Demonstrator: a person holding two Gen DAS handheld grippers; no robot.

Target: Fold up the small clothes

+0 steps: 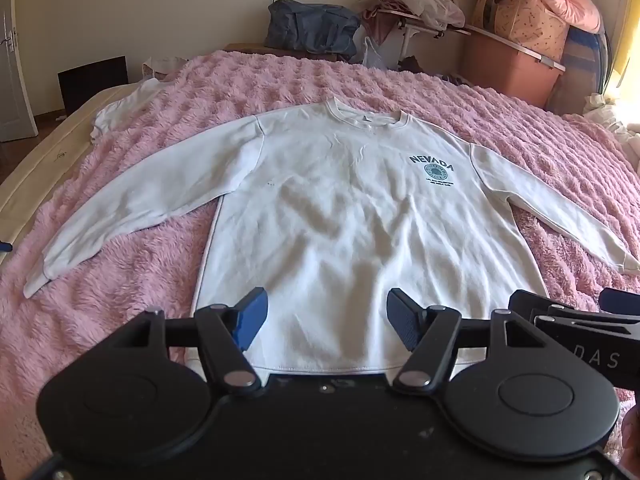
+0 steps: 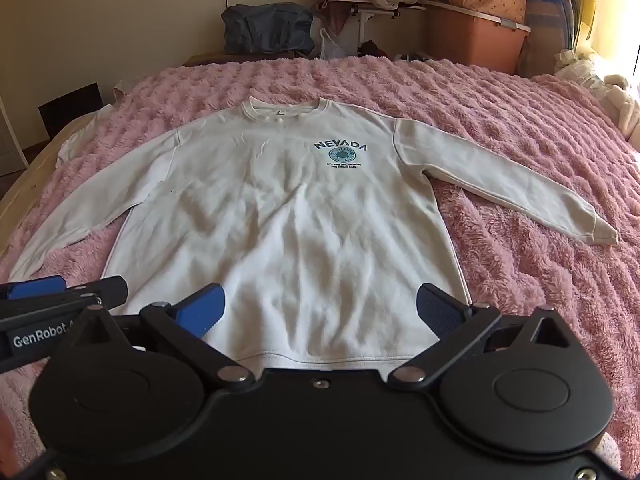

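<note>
A white sweatshirt [image 1: 344, 216] lies face up and spread flat on a bed covered by a fluffy pink blanket [image 1: 120, 300]. Its collar points away from the cameras, its hem lies nearest them, and both sleeves stretch outward and slightly downward. A small dark "NEVADA" print [image 2: 340, 152] sits on the chest.

The left tongs [image 1: 324, 316] hover over the hem with their blue pads apart, gripping nothing. The right tongs [image 2: 320, 312] sit just beside them, also over the hem, also spread wide and empty. Each camera catches the edge of the other tool at its side.

No fold looks started yet. A sensible first move would be to bring one sleeve across the chest. To do that well, each pair of tongs should pinch only the sleeve cloth, one near the cuff and one near the shoulder seam, lift it just clear of the shaggy blanket, and lay it flat without dragging the body askew.

Behind the bed stand a dark bag [image 1: 312, 28] and a storage box [image 1: 516, 68].
</note>
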